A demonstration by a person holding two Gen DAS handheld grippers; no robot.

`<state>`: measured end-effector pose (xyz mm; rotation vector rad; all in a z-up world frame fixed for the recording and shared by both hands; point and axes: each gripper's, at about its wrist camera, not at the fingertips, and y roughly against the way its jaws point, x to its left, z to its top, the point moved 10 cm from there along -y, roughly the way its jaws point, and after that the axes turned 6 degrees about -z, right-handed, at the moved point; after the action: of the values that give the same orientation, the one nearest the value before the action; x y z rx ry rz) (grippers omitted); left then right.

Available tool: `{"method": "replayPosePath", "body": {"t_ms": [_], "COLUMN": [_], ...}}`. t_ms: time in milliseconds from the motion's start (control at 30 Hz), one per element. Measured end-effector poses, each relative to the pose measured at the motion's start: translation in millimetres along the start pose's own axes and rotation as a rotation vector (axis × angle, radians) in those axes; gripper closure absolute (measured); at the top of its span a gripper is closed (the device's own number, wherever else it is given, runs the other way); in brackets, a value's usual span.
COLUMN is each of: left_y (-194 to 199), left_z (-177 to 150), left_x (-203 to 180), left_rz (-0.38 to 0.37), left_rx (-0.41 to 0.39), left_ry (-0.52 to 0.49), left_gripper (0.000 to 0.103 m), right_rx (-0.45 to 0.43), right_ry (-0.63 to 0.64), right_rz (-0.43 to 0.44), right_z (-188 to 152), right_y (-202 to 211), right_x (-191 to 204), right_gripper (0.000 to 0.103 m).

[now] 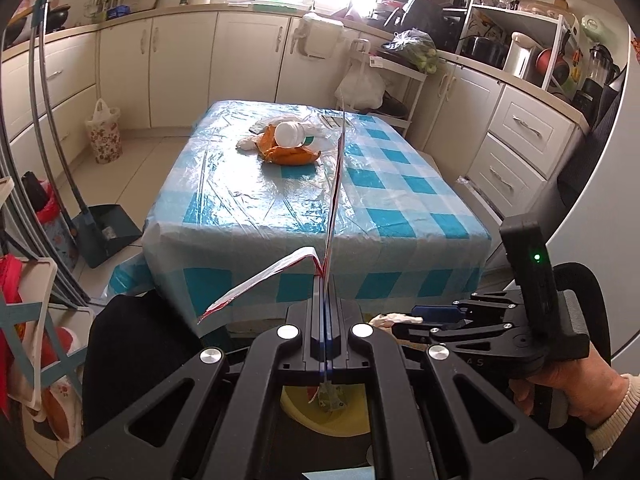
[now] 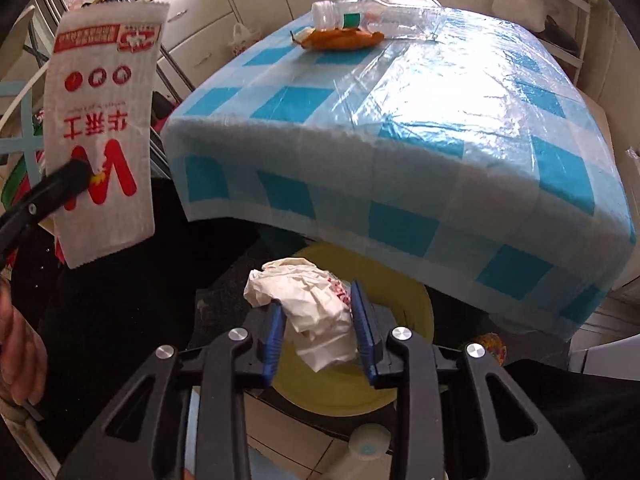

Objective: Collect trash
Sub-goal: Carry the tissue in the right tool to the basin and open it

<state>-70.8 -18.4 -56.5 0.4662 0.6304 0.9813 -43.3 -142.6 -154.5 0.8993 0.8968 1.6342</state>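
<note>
We hold a two-finger gripper in each hand at the near end of a table [image 2: 420, 128] covered in a blue checked cloth. Our left gripper [image 1: 326, 292] is clamped tight on a flat white paper bag [image 2: 100, 120] with red printing, which stands upright beyond its tips. Our right gripper [image 2: 318, 320] points steeply down over a yellow bin [image 2: 416, 312] below the table edge; a crumpled white wrapper [image 2: 308, 300] sits between its blue pads [image 2: 366, 320], with a gap visible at the left pad. On the far part of the table lie a clear plastic bottle [image 2: 360, 12] and an orange wrapper [image 2: 340, 38], touching each other.
</note>
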Motion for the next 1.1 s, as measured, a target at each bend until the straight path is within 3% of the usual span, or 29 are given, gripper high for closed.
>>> {"method": "replayPosePath", "body": {"t_ms": [167,433,700,1100], "left_y": [0,-4,-16,-62], "left_z": [-1,-7,-23,-60], "left_x": [-1,-7,-19,-35], "left_rz": [0.001,-0.001,-0.027,-0.033], "left_rx": [0.007,0.036,0.11,0.302], "left_ry": [0.0,-0.013,-0.028,-0.098], "left_gripper": [0.102,0.102,0.102,0.102], "right_rx": [-0.016,-0.178,-0.328,-0.376], "right_ry": [-0.024,-0.156,-0.278,-0.316], "right_rz": [-0.009,-0.034,-0.027,-0.021], "right_z": [-2,17,33,39], "right_y": [4,39,72,81], "right_x": [-7,-36,-64,-72], "right_gripper": [0.045,0.033,0.029,0.029]}}
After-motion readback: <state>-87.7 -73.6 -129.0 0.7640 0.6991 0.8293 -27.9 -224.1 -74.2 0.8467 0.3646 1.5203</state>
